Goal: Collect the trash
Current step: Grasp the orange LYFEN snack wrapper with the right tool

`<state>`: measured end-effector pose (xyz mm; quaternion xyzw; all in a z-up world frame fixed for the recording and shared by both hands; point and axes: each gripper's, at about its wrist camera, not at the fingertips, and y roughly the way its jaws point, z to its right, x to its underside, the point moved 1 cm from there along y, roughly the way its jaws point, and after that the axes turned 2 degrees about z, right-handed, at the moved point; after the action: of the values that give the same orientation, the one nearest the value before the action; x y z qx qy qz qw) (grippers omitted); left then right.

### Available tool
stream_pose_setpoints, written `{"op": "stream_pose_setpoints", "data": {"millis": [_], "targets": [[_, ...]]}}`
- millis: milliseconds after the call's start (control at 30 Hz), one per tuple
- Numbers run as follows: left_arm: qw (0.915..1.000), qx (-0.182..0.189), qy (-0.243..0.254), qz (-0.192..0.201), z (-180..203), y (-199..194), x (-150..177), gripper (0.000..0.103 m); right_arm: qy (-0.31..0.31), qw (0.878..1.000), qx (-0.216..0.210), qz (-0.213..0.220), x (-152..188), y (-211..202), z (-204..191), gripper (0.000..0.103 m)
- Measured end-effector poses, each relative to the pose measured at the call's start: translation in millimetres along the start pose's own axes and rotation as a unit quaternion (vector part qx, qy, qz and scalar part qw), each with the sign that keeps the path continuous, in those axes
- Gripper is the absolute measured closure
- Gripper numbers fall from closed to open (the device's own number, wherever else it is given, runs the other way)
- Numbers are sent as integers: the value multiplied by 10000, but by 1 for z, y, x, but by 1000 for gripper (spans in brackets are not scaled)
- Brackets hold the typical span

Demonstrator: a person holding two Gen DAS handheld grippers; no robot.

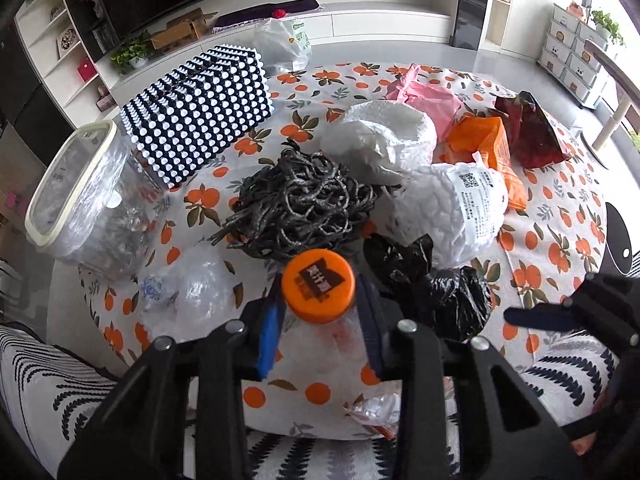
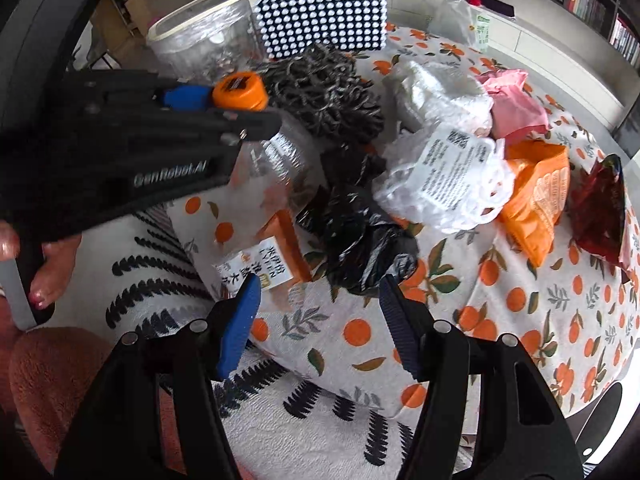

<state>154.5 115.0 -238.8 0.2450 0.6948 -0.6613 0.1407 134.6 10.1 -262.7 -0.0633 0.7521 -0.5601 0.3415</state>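
Observation:
My left gripper (image 1: 318, 320) is shut on the neck of a clear plastic bottle with an orange cap (image 1: 319, 285), held tilted above the table's near edge; the bottle also shows in the right wrist view (image 2: 276, 160) under the left gripper (image 2: 224, 110). My right gripper (image 2: 320, 312) is open and empty, just in front of a crumpled black plastic bag (image 2: 360, 240). The black bag (image 1: 452, 300) lies right of the bottle. White foam netting with a label (image 2: 444, 176), an orange packet (image 2: 536, 200), a dark red packet (image 2: 600, 208), pink wrap (image 2: 512, 108) and a black tangle (image 1: 304, 204) lie on the table.
The round table has an orange-fruit cloth (image 2: 520, 300). A black-and-white beaded box (image 1: 200, 112) and a clear tub with a cream rim (image 1: 80, 192) stand at the back left. A crumpled clear bag (image 1: 188, 288) lies left of the bottle. A white bag (image 1: 284, 44) sits at the far edge.

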Motion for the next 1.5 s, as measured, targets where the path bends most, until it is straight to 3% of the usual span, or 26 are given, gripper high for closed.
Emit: {"op": "stream_pose_setpoints", "data": {"millis": [400,767,833,900,933,1100,1500], "targets": [[9998,137,3,156,-4,-2,4,70,-86,9981,-481,-370,16,32,-24,44],[9996,123,31,252,-4,-1,5,69,-25,9958,-752,-521,15,54,-25,64],[9995,137,25,268,-4,-1,5,69,42,9950,-848,-520,15,56,-24,75],[9995,145,24,277,-4,-1,5,69,114,9944,-926,-504,14,57,-23,78],[9995,146,24,281,-5,-1,5,69,110,9942,-952,-490,14,56,-24,87],[9995,140,16,285,-5,-1,5,69,144,9939,-1023,-397,13,52,-23,97],[9995,56,0,308,-3,-1,4,70,242,9959,-864,-145,19,24,-10,100]]}}
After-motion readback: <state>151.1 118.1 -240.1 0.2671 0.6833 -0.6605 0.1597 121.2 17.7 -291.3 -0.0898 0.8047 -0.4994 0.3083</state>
